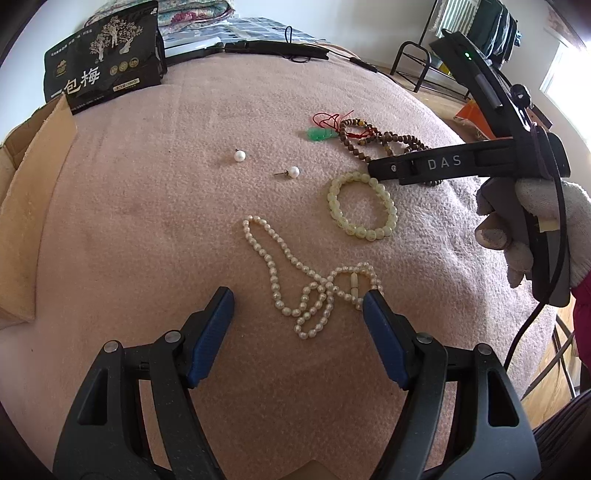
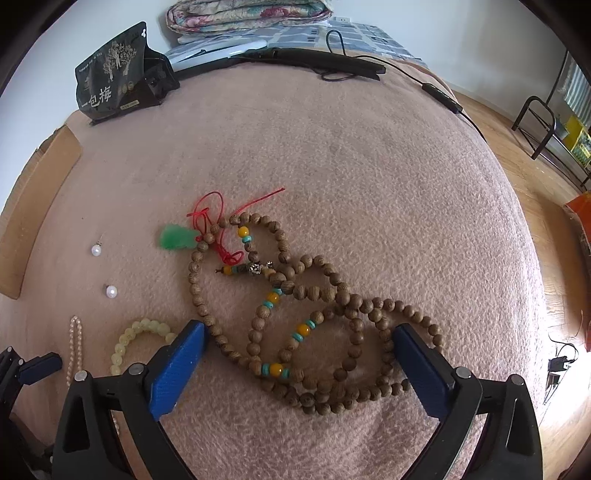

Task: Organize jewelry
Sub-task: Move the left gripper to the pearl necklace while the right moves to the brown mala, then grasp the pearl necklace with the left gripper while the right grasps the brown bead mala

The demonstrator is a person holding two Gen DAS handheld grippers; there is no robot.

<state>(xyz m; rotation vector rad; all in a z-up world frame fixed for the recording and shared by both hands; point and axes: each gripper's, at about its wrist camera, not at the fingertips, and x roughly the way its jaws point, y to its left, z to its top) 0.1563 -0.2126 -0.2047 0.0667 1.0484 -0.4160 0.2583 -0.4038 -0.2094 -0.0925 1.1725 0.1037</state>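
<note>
A white pearl necklace (image 1: pixel 295 280) lies tangled on the pink blanket (image 1: pixel 147 206) between the open fingers of my left gripper (image 1: pixel 299 299). A pale green bead bracelet (image 1: pixel 364 206) lies beyond it, with two pearl earrings (image 1: pixel 293 171) and a green jade pendant on red cord (image 1: pixel 320 133). My right gripper (image 2: pixel 299 341) is open low over a long wooden bead strand (image 2: pixel 306 325) with yellow and turquoise beads; it is seen from the side in the left wrist view (image 1: pixel 424 166). The pendant (image 2: pixel 175 237), earrings (image 2: pixel 111 291) and bracelet (image 2: pixel 140 339) lie to its left.
A black snack bag (image 1: pixel 99 59) stands at the far left. A cardboard box (image 1: pixel 26 192) borders the left edge. Black cables and a device (image 2: pixel 314 59) lie along the far edge, with folded quilts (image 2: pixel 247 14) behind. A metal rack (image 2: pixel 539 125) stands on the wooden floor at right.
</note>
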